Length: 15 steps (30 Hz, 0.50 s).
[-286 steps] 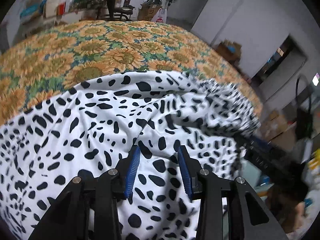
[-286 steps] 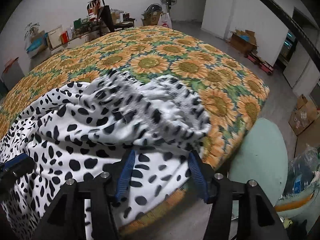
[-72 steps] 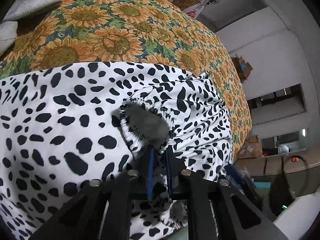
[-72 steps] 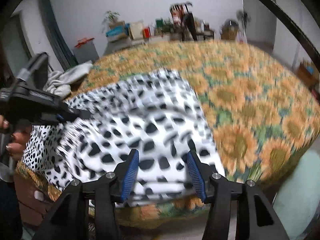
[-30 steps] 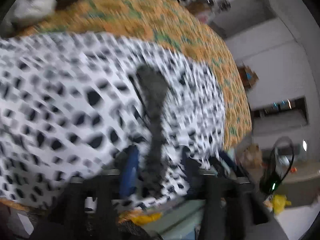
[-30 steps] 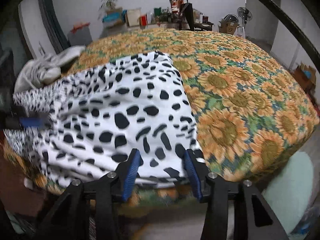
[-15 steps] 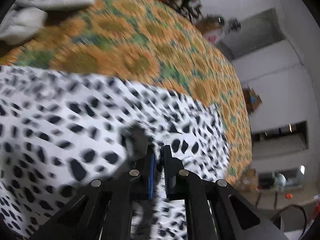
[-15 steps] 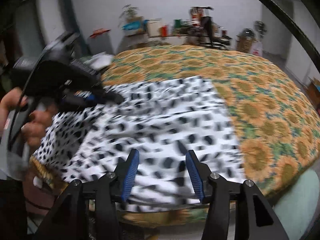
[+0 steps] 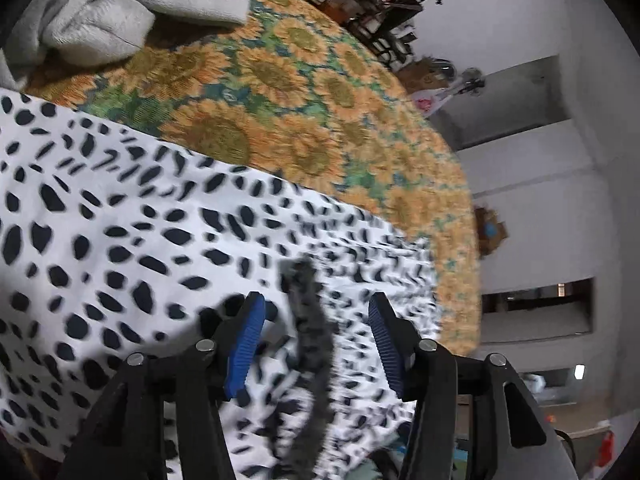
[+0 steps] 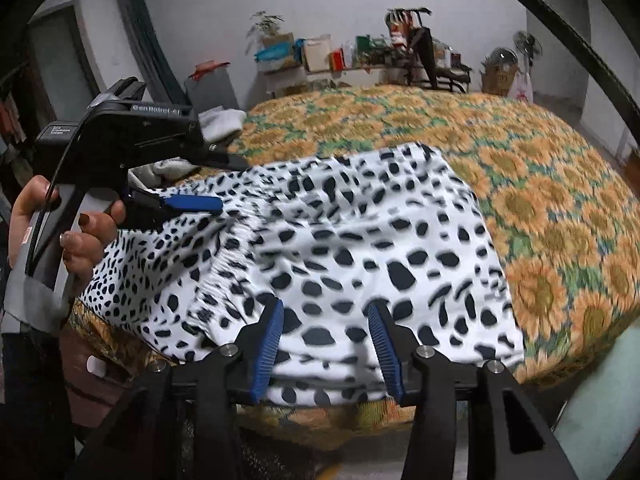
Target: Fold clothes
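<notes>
A white garment with black spots (image 9: 120, 220) lies spread over the near part of the sunflower bedspread (image 9: 300, 92). My left gripper (image 9: 316, 300) hovers over it and its jaws are opening. A dark gathered edge of the garment (image 9: 308, 320) runs between the blue pads, which do not press on it. In the right wrist view the left gripper (image 10: 228, 184), held by a hand (image 10: 80, 232), is at the garment's (image 10: 360, 220) left edge. My right gripper (image 10: 326, 306) stands over the garment's near edge. Its jaws are closing slightly, still wide apart and gripping nothing.
A pile of grey clothes (image 9: 120, 4) lies on the bedspread (image 10: 540, 180) beyond the garment, the grey pile (image 10: 220, 120) showing behind the left gripper. Cluttered shelves (image 10: 340, 56) and a fan (image 10: 528, 48) line the far wall. The bed's edge drops off just below my right gripper.
My left gripper was shut on the garment's gathered edge half a second ago and now stands open, the edge released. The right gripper has shifted a little over the near edge.
</notes>
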Available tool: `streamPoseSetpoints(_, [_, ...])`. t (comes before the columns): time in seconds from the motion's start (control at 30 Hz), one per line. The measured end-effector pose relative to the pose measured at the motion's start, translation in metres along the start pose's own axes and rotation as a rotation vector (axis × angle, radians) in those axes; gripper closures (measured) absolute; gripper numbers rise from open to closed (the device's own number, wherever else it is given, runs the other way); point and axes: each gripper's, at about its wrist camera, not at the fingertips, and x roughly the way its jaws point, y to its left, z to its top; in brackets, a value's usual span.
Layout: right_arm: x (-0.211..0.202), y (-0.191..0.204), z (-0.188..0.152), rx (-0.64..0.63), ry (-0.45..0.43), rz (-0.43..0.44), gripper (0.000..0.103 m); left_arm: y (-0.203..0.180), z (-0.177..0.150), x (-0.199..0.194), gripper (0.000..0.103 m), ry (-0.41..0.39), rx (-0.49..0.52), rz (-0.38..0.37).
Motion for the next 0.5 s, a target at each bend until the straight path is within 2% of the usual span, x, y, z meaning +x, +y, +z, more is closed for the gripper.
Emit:
streamPoseSetpoints(0.1, [0.015, 0.016, 0.001, -0.044, 0.013, 0.026, 0.054, -0.011, 0.0, 0.016, 0.049, 0.014, 0.029, 0.048])
streamPoseSetpoints(0.17, [0.027, 0.026, -0.001, -0.062, 0.034, 0.047, 0.054, -0.016, -0.001, 0.033, 0.066, 0.037, 0.063, 0.098])
streamPoseSetpoints(0.23, [0.038, 0.035, -0.01, -0.05, 0.069, 0.049, 0.054, -0.016, -0.003, 0.044, 0.084, 0.015, 0.117, 0.191])
streamPoseSetpoints(0.33, [0.032, 0.045, -0.022, -0.08, 0.057, 0.02, 0.055, -0.012, -0.005, 0.042, 0.084, -0.025, 0.134, 0.2])
streamPoseSetpoints(0.4, [0.024, 0.042, -0.024, -0.074, 0.058, 0.037, 0.055, -0.015, -0.005, 0.036, 0.084, -0.052, 0.135, 0.219])
streamPoseSetpoints(0.47, [0.007, 0.024, -0.021, -0.034, 0.04, 0.052, 0.057, -0.021, -0.007, 0.024, 0.077, -0.099, 0.14, 0.247])
streamPoseSetpoints(0.5, [-0.003, 0.012, -0.019, -0.003, 0.018, 0.042, 0.057, -0.026, -0.011, 0.016, 0.063, -0.109, 0.15, 0.233])
